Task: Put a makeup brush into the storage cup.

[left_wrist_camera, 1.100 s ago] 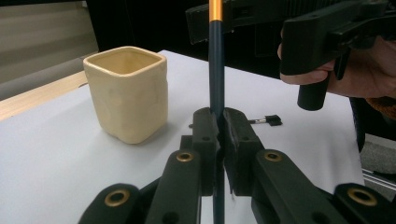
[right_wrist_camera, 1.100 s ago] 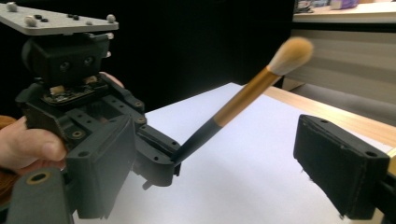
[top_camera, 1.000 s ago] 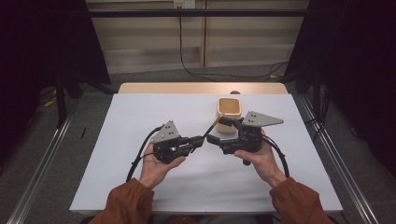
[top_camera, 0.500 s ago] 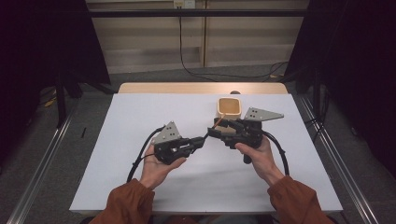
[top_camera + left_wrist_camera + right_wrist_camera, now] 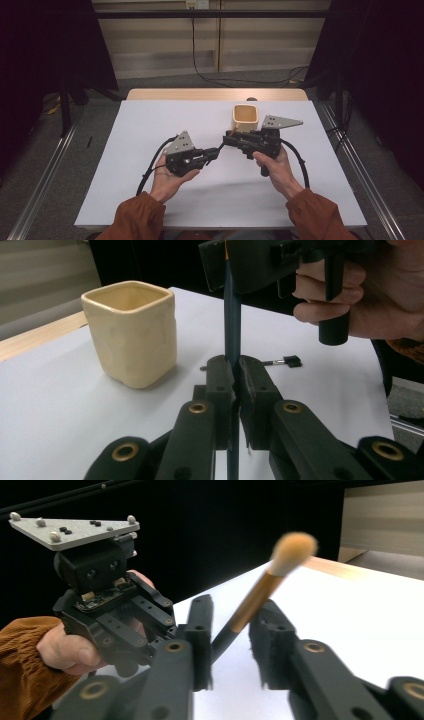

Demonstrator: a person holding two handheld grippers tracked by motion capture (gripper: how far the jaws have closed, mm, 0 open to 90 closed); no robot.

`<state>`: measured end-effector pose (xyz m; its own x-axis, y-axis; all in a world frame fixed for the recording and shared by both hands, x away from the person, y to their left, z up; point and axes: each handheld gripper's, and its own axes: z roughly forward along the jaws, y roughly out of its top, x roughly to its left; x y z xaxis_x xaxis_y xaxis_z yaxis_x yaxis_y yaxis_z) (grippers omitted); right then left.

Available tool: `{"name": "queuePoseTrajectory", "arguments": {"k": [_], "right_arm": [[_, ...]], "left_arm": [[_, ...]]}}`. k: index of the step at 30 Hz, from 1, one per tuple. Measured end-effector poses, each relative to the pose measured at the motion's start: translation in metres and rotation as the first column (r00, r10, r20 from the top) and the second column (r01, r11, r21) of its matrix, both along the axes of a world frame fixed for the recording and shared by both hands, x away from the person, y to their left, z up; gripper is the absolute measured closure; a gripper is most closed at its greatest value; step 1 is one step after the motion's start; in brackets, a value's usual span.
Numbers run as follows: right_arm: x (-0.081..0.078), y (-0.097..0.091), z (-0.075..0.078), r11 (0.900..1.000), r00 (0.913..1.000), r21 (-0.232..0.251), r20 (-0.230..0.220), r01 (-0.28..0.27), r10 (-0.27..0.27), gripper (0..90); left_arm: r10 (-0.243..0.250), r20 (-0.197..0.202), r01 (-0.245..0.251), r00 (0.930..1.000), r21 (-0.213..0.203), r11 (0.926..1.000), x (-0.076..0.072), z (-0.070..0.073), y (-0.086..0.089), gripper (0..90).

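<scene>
A makeup brush (image 5: 260, 592) with a dark handle, gold ferrule and tan tuft stands between the two grippers over the white table (image 5: 150, 125). My left gripper (image 5: 235, 377) is shut on the dark handle (image 5: 231, 325) and points right in the high view (image 5: 215, 150). My right gripper (image 5: 232, 630) faces it from the right (image 5: 228, 141). Its jaws have just been closing with the brush between them. The brush leans on the left jaw, and a gap remains at the right jaw.
A cream square cup (image 5: 245, 116) stands upright just behind the right gripper, and shows near the left gripper too (image 5: 129, 335). A small black-tipped stick (image 5: 287, 360) lies on the table under the right hand. A wooden strip (image 5: 215, 94) edges the far side.
The right gripper's jaws have narrowed around the brush and the gripper has edged slightly left. The left gripper and the cup have stayed put.
</scene>
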<state>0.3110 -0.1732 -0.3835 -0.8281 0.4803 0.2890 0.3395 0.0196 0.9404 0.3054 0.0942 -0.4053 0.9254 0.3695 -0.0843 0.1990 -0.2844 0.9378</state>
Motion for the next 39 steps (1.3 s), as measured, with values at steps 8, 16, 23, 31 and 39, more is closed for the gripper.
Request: {"name": "queuePoseTrajectory", "arguments": {"k": [8,16,23,31,39], "right_arm": [[0.001,0.0006,-0.0001,0.9995,0.9995,0.008,-0.013,-0.03,0.03,80.6],[-0.0011,0.0021,0.0028,0.9987,0.9987,0.001,-0.011,-0.051,0.051,83.2],[-0.0026,0.0029,0.0043,0.9983,0.9984,-0.009,-0.002,-0.057,0.057,84.1],[-0.0042,0.003,0.0059,0.9983,0.9987,-0.03,0.006,-0.05,0.05,84.2],[-0.0032,0.0012,0.0056,0.9986,0.9991,-0.035,0.012,-0.041,0.041,84.2]], "left_arm": [[-0.006,0.006,0.006,1.0,0.007,1.0,-0.0001,-0.0025,-0.0023,84.4],[-0.011,0.015,0.011,0.9998,0.002,0.9999,-0.0004,-0.0044,-0.0037,84.2],[-0.006,0.0,0.006,1.0,-0.008,0.9999,0.0008,-0.0049,-0.0026,82.5],[0.009,-0.019,-0.009,0.9998,-0.004,0.9999,0.0023,-0.0057,-0.0005,74.3],[0.05,-0.034,-0.05,0.9982,-0.01,0.9987,0.0047,-0.0063,0.0043,59.8]]}}
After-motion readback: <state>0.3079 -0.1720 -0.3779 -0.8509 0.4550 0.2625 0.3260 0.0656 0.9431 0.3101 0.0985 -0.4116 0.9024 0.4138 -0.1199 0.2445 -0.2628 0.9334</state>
